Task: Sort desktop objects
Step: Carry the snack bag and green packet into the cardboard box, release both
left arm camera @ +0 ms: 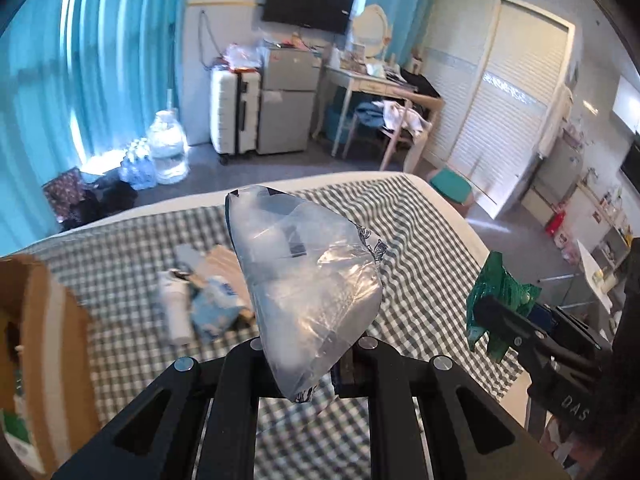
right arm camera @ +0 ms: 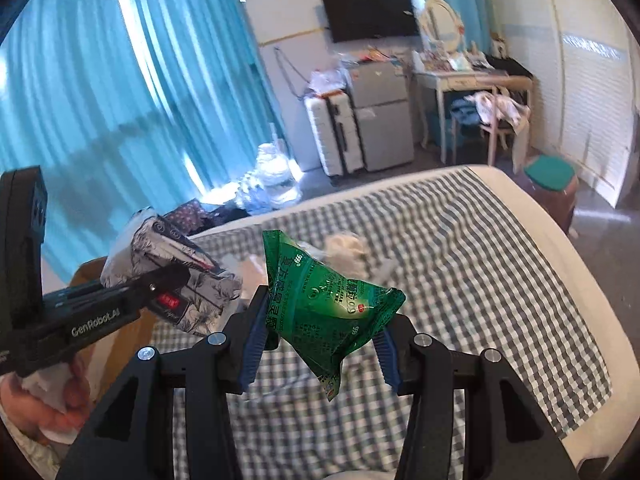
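We carry both loads lifted clear of the checked bed point(right arm camera: 460, 248) so each can go to its own place: the left gripper point(left arm camera: 308, 344) has its fingers clamped on a clear plastic tissue pack point(left arm camera: 308, 280), the right gripper point(right arm camera: 320, 336) pinches a green sachet point(right arm camera: 328, 304) between blue pads. The cardboard box point(left arm camera: 44, 344) waits near left — likely the drop. The sachet reads "999"; the left gripper's body reads "GenRobot.AI".

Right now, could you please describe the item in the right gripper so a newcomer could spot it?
Look above the checkered bed cover. The right gripper clamps a crinkled green packet, glossy with white print, unlike the left gripper's clear plastic pack.
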